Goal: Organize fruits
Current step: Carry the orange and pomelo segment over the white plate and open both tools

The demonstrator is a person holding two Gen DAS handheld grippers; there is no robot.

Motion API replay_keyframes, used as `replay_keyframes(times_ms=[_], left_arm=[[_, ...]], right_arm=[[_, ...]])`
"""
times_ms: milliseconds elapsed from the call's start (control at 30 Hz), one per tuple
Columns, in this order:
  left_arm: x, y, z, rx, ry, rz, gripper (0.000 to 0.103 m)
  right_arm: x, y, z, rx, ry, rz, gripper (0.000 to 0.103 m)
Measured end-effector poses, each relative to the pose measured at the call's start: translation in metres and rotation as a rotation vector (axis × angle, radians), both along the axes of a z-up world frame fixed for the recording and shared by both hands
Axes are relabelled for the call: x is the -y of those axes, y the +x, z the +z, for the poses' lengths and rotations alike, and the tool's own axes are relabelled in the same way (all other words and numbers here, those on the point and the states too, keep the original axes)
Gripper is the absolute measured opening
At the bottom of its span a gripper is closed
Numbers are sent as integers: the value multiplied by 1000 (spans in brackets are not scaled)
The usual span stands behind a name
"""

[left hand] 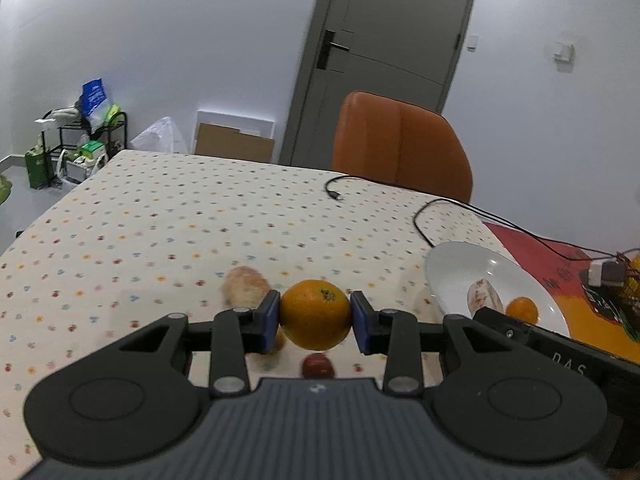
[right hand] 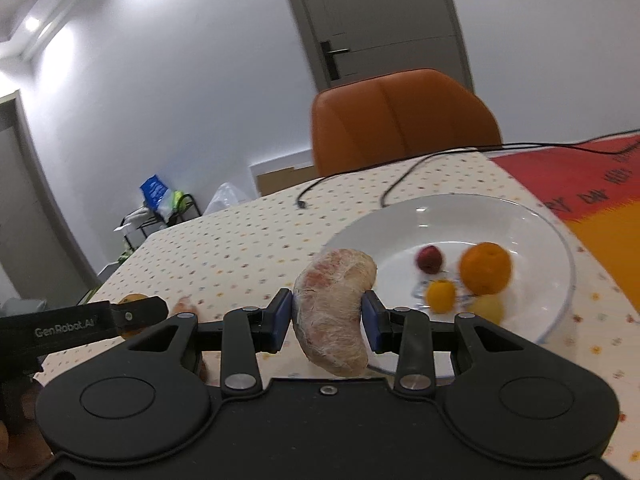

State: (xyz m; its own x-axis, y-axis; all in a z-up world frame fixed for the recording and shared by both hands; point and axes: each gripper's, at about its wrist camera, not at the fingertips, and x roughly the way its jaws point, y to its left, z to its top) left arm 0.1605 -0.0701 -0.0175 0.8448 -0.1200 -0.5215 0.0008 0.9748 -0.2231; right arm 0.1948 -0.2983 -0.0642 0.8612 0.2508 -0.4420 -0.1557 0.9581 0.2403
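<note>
left hand-held gripper (left hand: 315,314): blue pads closed on the sides of an orange (left hand: 315,314), holding it clear above the desk (left hand: 160,224); fingers point forward and level.
right hand-held gripper (right hand: 329,313): blue pads pressed against a peeled pomelo segment (right hand: 334,312), which stands upright between them and is lifted off the desk.
relative pose: in the right wrist view the left hand-held gripper's body shows at the far left, beside the right one and apart from it.
</note>
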Motion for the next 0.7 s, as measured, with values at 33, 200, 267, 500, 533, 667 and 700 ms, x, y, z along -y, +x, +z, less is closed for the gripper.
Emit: replay_keyframes(times_ms=[33, 200, 267, 500, 533, 667, 700], left_arm=[[5, 0, 0, 0, 6, -9, 36], [24, 1, 3, 2, 36, -41, 36], [31, 1, 5, 5, 51, -51, 36], [55, 6, 9, 14, 84, -81, 36], [58, 7, 9, 15, 88, -85, 36], [71, 10, 12, 22, 99, -99, 36], [74, 11, 12, 23, 102, -103, 36]], right_arm=[[4, 0, -1, 2, 6, -8, 36], [23, -3, -3, 14, 30, -54, 36], [30, -3, -3, 21, 41, -67, 36], [46, -12, -3, 51, 18, -92, 43], [48, -13, -3, 51, 22, -89, 43], [61, -22, -3, 46, 39, -94, 43], [64, -24, -2, 46, 43, -95, 43]])
